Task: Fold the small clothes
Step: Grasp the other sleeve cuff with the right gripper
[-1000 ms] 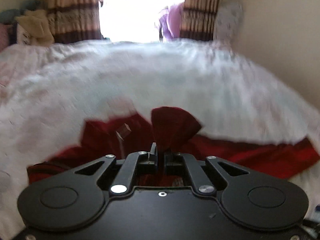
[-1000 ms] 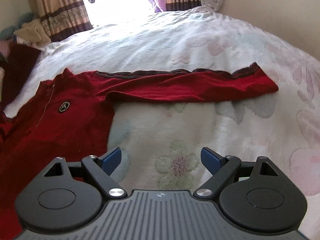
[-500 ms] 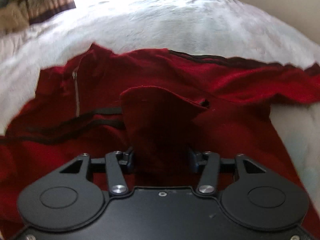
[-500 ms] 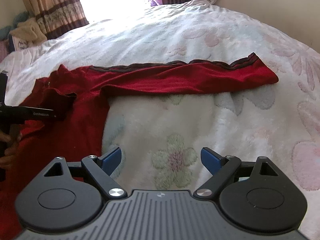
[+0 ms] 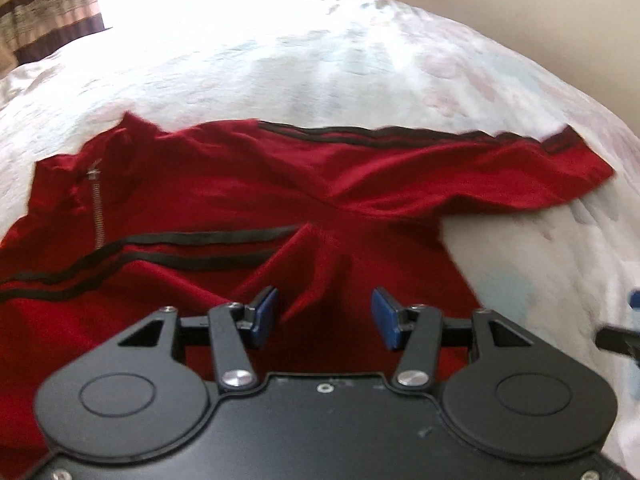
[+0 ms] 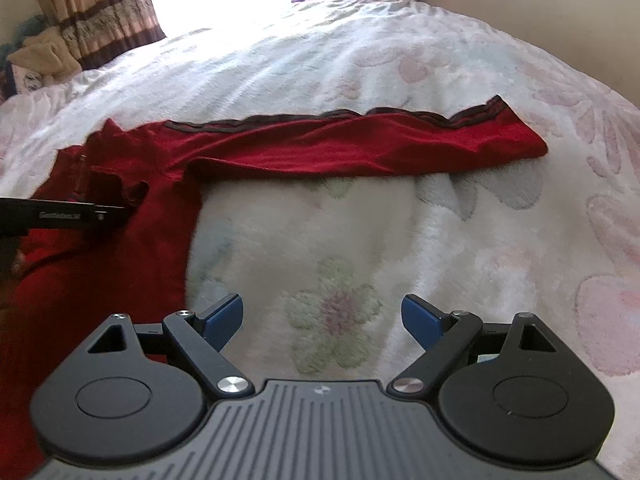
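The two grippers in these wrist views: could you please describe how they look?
Both are matte black, with two round discs, silver pivot screws and linkage arms ending in blue-padded jaws. The left gripper has a smooth black body; the right gripper has a ribbed grey body with a small round emblem. No cables or sleeves show.

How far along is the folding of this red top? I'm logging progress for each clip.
Early stage. Done: one striped sleeve lies folded across the chest of the red top. In hand: nothing; the left gripper is open over the cloth, and the right gripper is open above the floral blanket. Left: the other sleeve lies stretched out sideways, and the body is unfolded.
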The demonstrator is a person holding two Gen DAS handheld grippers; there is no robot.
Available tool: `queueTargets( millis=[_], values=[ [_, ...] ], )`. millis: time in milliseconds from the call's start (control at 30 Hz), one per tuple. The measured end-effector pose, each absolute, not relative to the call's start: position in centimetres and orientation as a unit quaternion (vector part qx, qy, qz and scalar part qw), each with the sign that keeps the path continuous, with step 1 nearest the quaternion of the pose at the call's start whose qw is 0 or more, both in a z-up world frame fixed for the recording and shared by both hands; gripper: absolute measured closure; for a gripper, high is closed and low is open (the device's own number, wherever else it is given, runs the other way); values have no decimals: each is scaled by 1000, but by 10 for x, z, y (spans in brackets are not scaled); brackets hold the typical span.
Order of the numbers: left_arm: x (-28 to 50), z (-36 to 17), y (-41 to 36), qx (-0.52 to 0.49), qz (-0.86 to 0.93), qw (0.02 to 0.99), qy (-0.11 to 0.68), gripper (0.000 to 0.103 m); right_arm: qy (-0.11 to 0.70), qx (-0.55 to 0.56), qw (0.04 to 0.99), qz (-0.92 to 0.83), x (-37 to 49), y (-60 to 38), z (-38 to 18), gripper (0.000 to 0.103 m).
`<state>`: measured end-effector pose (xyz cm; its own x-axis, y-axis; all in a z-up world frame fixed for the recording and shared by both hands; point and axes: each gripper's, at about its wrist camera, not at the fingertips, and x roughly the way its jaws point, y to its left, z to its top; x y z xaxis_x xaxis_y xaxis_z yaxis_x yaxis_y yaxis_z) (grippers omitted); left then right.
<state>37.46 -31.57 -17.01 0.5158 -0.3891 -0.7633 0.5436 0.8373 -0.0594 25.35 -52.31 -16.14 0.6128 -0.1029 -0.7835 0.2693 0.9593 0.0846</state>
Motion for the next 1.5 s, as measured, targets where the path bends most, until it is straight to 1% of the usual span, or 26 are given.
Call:
queueTargets(
  millis=[133, 233, 433, 533, 633, 767, 867, 933, 967, 1000, 1067, 1167, 1200, 1233, 1267, 1300, 1333, 1367, 1433, 1500],
  values=[
    [358, -168, -329, 109, -298, 860, 399, 49, 433, 88, 889, -123, 254, -526, -164, 0],
    [360, -176, -336, 125, -298, 853, 410, 49, 431, 92, 889, -121, 254, -528, -164, 0],
    [345, -172, -315, 84, -295, 853, 422, 49, 436, 87, 887, -123, 256, -528, -167, 0],
    [317, -161, -278, 58, -278, 857, 431, 49, 430, 95, 889, -128, 257, -532, -168, 0],
    [287, -151, -223, 48, -240, 868, 433, 49, 414, 129, 891, -137, 261, -553, -165, 0],
    [255, -144, -152, 67, -167, 888, 423, 49, 363, 245, 889, -135, 263, -615, -153, 0],
    [229, -141, -98, 65, -120, 898, 419, 49, 340, 334, 861, -175, 275, -672, -159, 0],
    [216, -142, -69, 53, -97, 902, 418, 49, 333, 381, 836, -210, 285, -705, -169, 8],
    [211, -143, -58, 48, -86, 903, 417, 49, 340, 396, 823, -223, 293, -717, -176, 16],
    [206, -145, -47, 43, -73, 905, 417, 49, 350, 403, 812, -235, 301, -725, -181, 19],
    [201, -148, -30, 32, -49, 907, 417, 49, 362, 411, 797, -254, 317, -734, -192, 18],
    [204, -153, -7, 18, -24, 907, 421, 49, 349, 396, 803, -277, 336, -731, -193, 13],
    [206, -155, 0, 13, -19, 906, 422, 48, 348, 386, 806, -283, 341, -730, -192, 13],
    [209, -157, 6, 10, -14, 906, 424, 49, 348, 378, 807, -292, 346, -730, -190, 16],
    [211, -158, 11, 8, -9, 905, 425, 48, 344, 374, 807, -300, 348, -730, -189, 29],
    [215, -160, 16, 6, -4, 904, 427, 48, 340, 369, 811, -301, 349, -728, -187, 66],
    [219, -161, 18, 5, -1, 904, 428, 48, 341, 361, 818, -291, 352, -727, -184, 91],
    [226, -163, 22, 3, 4, 903, 430, 48, 337, 357, 826, -275, 354, -725, -181, 100],
    [241, -166, 25, 0, 11, 903, 429, 48, 312, 340, 848, -262, 354, -715, -165, 99],
    [258, -164, 28, 7, 4, 906, 424, 48, 294, 297, 873, -250, 355, -693, -146, 99]
  ],
)
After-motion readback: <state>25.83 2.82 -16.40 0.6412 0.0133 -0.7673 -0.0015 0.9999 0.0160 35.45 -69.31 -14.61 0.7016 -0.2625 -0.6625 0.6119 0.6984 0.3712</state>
